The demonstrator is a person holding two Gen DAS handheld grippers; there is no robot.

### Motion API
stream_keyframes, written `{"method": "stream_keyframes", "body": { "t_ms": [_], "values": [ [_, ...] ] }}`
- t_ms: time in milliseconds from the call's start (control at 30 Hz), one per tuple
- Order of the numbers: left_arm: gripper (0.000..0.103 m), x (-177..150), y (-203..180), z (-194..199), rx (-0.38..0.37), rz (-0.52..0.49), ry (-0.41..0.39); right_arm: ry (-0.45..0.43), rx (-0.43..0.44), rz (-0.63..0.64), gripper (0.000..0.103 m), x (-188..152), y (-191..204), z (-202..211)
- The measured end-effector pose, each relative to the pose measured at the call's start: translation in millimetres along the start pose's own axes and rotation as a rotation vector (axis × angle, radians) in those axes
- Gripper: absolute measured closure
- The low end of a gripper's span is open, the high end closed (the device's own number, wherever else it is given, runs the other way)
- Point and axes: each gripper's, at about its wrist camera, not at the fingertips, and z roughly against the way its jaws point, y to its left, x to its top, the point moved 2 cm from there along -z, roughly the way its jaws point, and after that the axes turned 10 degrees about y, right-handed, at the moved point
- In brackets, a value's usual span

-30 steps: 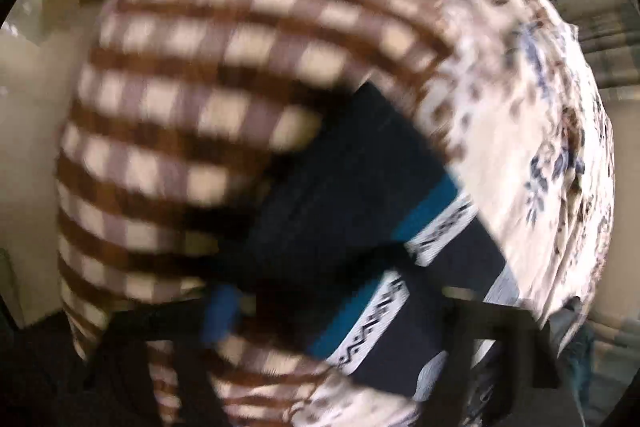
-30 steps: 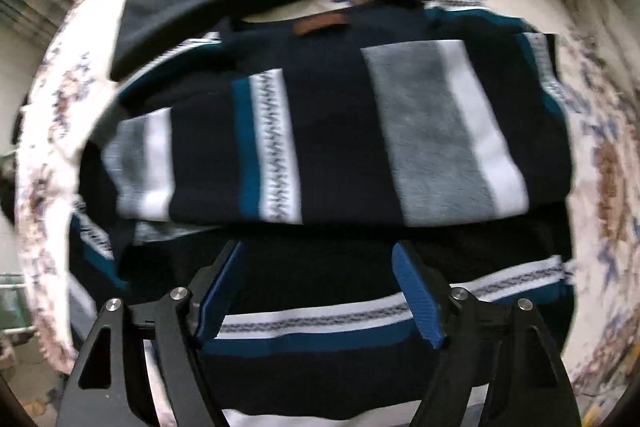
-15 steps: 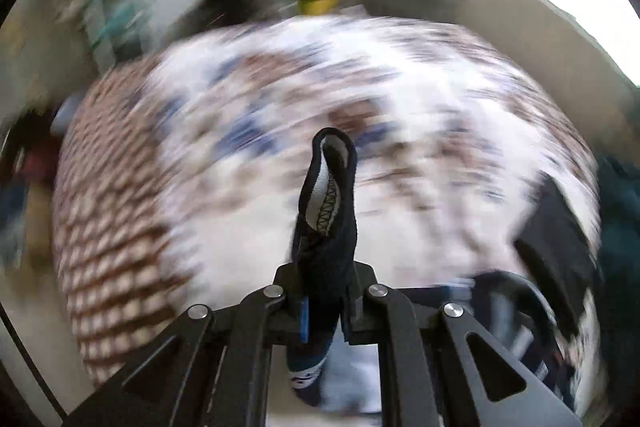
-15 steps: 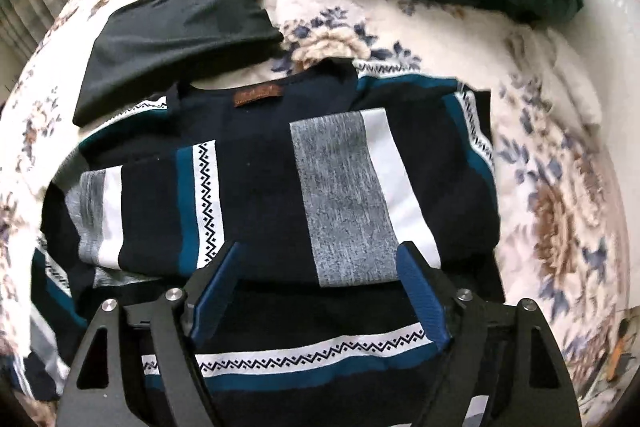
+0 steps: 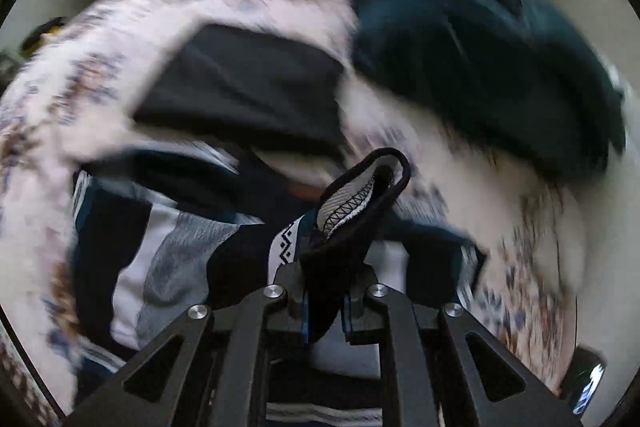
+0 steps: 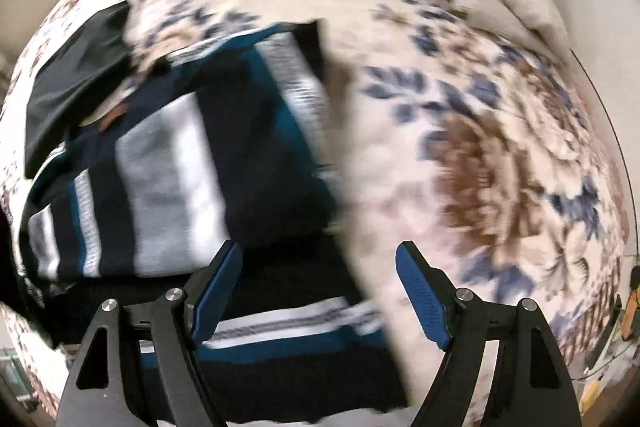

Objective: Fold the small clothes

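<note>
Striped knit sweater on floral bedspread: left gripper, jaws opening, pinches its edge; right gripper hovers agape.

The striped sweater is seen laid out on the bed, partly folded: navy bands are crossed by grey, white and teal stripes, with a zigzag-patterned white trim. A small brown label is shown near its neckline. One dark cuff or edge is lifted clear of the rest, doubled over so that a pale inner face with zigzag stitching is exposed. The lower hem, striped white and teal, is spread flat nearest the right view.
</note>
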Motion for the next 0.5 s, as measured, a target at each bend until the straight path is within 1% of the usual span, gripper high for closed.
{"method": "stream_keyframes", "body": {
  "t_ms": [33, 67, 133, 167, 200, 233, 267, 333, 367, 400, 433, 467, 500],
  "values": [
    [0.090, -3, -9, -15, -0.011, -0.017, 0.057, 0.005, -0.005, -0.006, 0.022, 2, -9, -1],
    [0.090, -4, -12, -23, -0.001, -0.022, 0.087, 0.013, -0.005, -0.016, 0.022, 5, -21, -3],
    [0.075, -14, -11, -23, 0.004, -0.010, 0.093, 0.024, 0.028, -0.026, 0.022, 11, -36, -2],
    [0.060, -19, -2, -17, 0.006, 0.009, 0.088, 0.028, 0.044, -0.030, 0.022, 14, -40, -1],
    [0.036, -25, 5, -12, 0.024, 0.025, 0.082, 0.030, 0.069, -0.032, 0.022, 17, -44, 1],
    [0.021, -29, 23, -3, 0.061, 0.046, 0.073, 0.032, 0.094, -0.029, 0.022, 20, -45, 3],
    [0.007, -40, 32, 3, 0.092, 0.059, 0.065, 0.037, 0.121, -0.027, 0.022, 23, -45, 6],
    [0.007, -55, 73, 18, 0.188, 0.113, 0.050, 0.045, 0.199, -0.025, 0.022, 29, -38, 11],
    [0.007, -65, 91, 21, 0.241, 0.135, 0.047, 0.055, 0.260, -0.015, 0.022, 34, -30, 12],
    [0.007, -71, 107, 25, 0.293, 0.153, 0.048, 0.061, 0.290, -0.004, 0.022, 37, -22, 12],
    [0.007, -80, 129, 27, 0.357, 0.174, 0.063, 0.066, 0.321, 0.012, 0.022, 39, -12, 12],
    [0.007, -84, 143, 27, 0.383, 0.189, 0.077, 0.073, 0.356, 0.040, 0.022, 45, 4, 8],
    [0.007, -92, 161, 26, 0.421, 0.217, 0.099, 0.079, 0.367, 0.053, 0.022, 46, 14, 6]
  ]
}}
